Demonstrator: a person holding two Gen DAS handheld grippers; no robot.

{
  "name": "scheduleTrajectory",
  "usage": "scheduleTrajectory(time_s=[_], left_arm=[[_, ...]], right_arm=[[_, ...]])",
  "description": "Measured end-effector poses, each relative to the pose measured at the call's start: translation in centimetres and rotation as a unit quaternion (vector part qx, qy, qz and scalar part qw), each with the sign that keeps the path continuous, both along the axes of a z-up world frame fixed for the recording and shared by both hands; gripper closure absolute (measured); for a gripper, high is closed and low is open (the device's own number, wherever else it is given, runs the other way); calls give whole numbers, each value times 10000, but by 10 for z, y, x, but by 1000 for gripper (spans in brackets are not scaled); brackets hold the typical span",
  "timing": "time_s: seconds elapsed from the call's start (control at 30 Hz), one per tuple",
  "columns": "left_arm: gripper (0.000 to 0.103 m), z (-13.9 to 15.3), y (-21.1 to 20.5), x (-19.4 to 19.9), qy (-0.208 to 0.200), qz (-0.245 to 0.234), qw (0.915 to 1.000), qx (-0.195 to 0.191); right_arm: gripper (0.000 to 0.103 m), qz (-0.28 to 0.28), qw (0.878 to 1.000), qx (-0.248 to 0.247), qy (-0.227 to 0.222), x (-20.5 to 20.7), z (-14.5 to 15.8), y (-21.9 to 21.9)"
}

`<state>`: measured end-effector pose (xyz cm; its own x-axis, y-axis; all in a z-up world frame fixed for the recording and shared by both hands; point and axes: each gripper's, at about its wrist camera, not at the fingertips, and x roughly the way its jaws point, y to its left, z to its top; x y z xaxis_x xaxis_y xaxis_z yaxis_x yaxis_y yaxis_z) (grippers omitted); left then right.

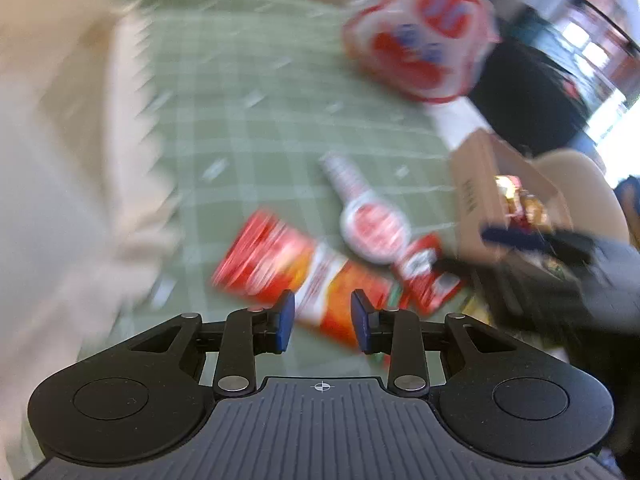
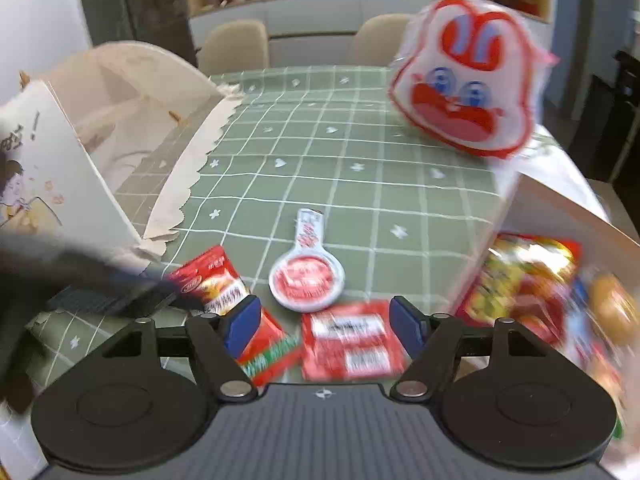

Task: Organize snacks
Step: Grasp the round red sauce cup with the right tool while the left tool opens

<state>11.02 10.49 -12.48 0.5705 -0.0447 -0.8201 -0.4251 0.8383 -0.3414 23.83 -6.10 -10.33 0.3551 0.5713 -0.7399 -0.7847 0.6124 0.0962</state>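
Beyond the left gripper (image 1: 322,322), seen from its own wrist, a long red packet (image 1: 296,276) lies flat on the green checked bench (image 1: 248,120), just short of the spoon-shaped snack (image 1: 370,220); the jaws stand released with nothing pinched. From the right wrist, the right gripper (image 2: 324,326) hangs spread and empty over a small red pouch (image 2: 350,346), nearer than that same spoon-shaped snack (image 2: 306,276), with the cardboard box (image 2: 560,216) of sorted snacks to its right. Judged step: reaching for loose packets; next, lower squarely and close on one.
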Motion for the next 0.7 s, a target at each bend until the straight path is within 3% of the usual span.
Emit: scheduleTrajectory(time_s=[0.17, 0.3, 0.37, 0.5, 0.7], left_arm=[[68, -9, 2, -57, 36, 577, 9970, -521], [68, -14, 10, -85, -20, 873, 9931, -781], [68, -16, 12, -95, -25, 984, 9918, -815], [69, -17, 17, -106, -89, 1060, 9900, -929], [68, -20, 8, -94, -173, 598, 9911, -1177]], right_arm=[[31, 159, 9989, -438, -53, 24, -27, 56], [31, 273, 9964, -751, 276, 32, -49, 77], [41, 284, 9965, -777, 147, 27, -49, 79], [42, 258, 9972, -642, 277, 15, -33, 64], [42, -2, 9975, -467, 536, -37, -15, 4]])
